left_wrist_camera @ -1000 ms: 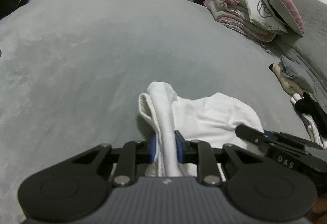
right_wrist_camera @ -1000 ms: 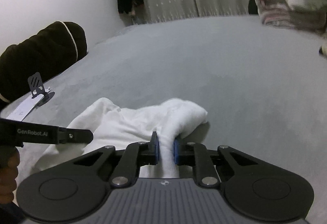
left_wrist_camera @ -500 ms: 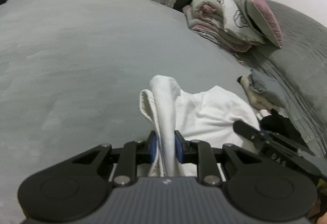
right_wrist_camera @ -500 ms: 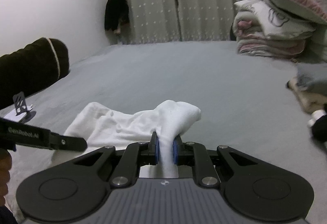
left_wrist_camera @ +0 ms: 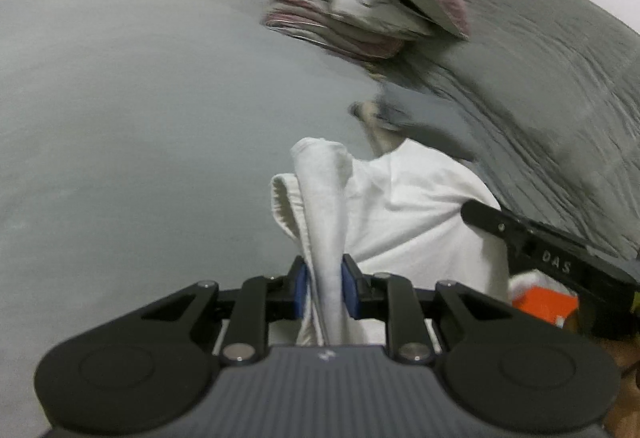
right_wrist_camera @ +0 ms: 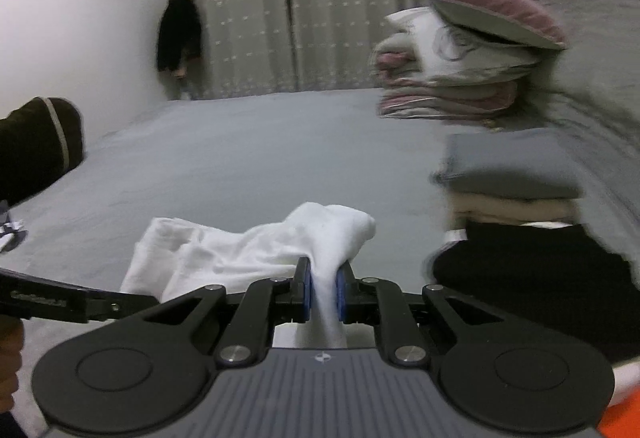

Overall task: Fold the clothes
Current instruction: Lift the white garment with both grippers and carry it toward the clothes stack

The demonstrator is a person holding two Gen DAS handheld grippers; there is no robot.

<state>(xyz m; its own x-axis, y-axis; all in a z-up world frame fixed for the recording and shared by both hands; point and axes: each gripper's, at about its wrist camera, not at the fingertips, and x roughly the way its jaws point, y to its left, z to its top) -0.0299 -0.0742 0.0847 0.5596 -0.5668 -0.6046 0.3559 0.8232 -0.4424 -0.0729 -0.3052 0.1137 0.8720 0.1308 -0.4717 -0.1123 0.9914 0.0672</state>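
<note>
Carrying pinched white garment toward folded stack

Left wrist view: left gripper [left_wrist_camera: 323,290] jaws pinching bunched white cotton garment [left_wrist_camera: 400,210], lower centre — keep grip firm. Right wrist view: right gripper [right_wrist_camera: 322,294] jaws clamped on same garment [right_wrist_camera: 240,254], lower centre; level both corners — lower evenly beside folded grey-and-black stack [right_wrist_camera: 516,198], right.

Black left gripper [left_wrist_camera: 325,292] and right gripper [right_wrist_camera: 322,296], blue-padded fingers [right_wrist_camera: 305,296], silver screws.

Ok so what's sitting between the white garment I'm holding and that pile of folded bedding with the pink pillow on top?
In the right wrist view, only bare grey bedspread lies between the white garment and the bedding pile.
</note>
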